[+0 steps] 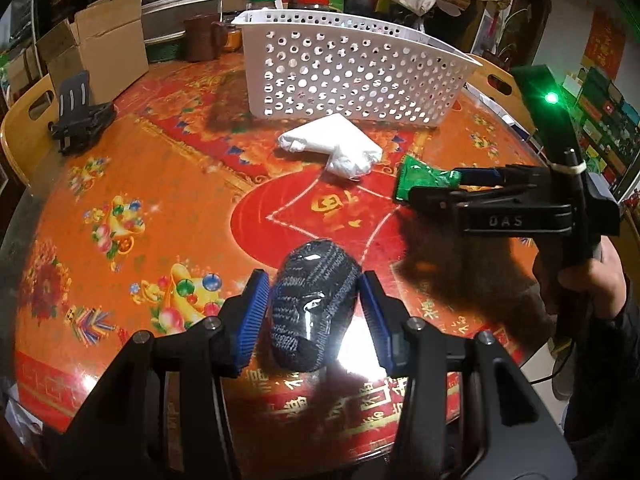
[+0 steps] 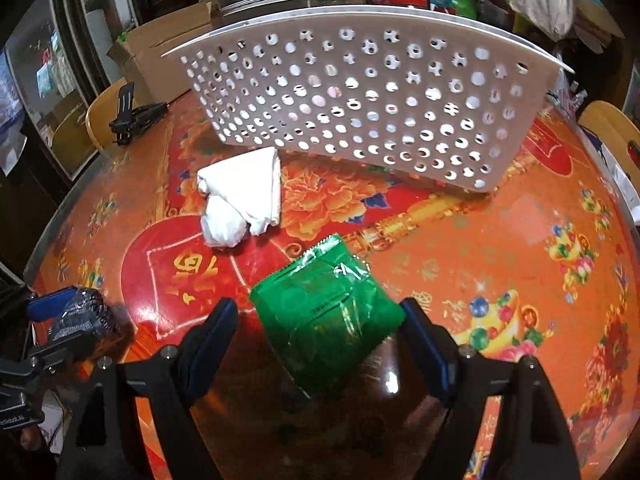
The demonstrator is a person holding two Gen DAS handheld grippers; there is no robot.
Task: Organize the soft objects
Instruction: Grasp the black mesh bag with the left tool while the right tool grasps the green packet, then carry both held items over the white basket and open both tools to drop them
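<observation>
My left gripper [image 1: 316, 312] is shut on a dark knitted bundle in clear wrap [image 1: 312, 304], its blue pads [image 1: 254, 316] pressing both sides just above the table. My right gripper [image 2: 320, 344] holds a green plastic packet [image 2: 326, 320] between its fingers [image 2: 426, 344]; the left wrist view shows it clamped on the packet [image 1: 424, 180] above the table. A white folded cloth [image 2: 240, 196] lies on the table before the white perforated basket [image 2: 360, 92], also in the left wrist view [image 1: 332, 148] near the basket [image 1: 352, 72].
The round table has a red and orange patterned cover [image 2: 480, 240]. A black phone stand [image 1: 80, 116] sits at the far left. Cardboard boxes [image 1: 108, 40], jars and bags crowd the back. Wooden chair backs [image 2: 612, 132] flank the table.
</observation>
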